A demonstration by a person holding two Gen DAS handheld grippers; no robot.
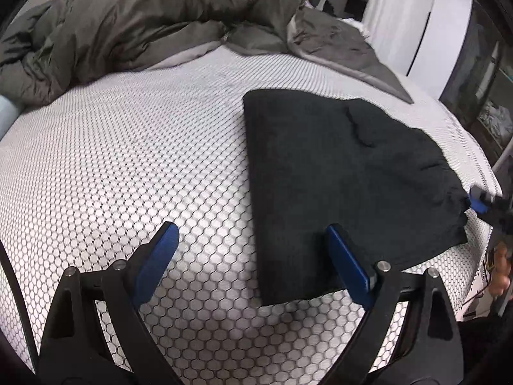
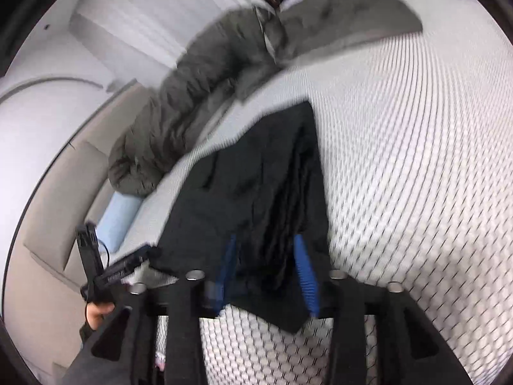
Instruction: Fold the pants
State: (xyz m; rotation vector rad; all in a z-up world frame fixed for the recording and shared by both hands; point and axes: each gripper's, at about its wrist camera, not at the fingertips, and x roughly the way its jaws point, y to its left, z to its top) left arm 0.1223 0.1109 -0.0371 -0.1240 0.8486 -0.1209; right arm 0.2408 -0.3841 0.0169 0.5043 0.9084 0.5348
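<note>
Lying folded on the mattress (image 1: pixel 128 147), black pants (image 1: pixel 336 173) with long axis near-to-far; right gripper (image 2: pixel 267 272) pinching their right corner; left gripper (image 1: pixel 250 256) wide open, empty, straddling the near-left edge.

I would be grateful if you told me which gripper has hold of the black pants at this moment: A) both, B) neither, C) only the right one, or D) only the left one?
C: the right gripper has a bunch of the black pants between its fingers, while the left gripper is wide open, one finger over the mattress and the other over the pants, holding nothing.
</note>
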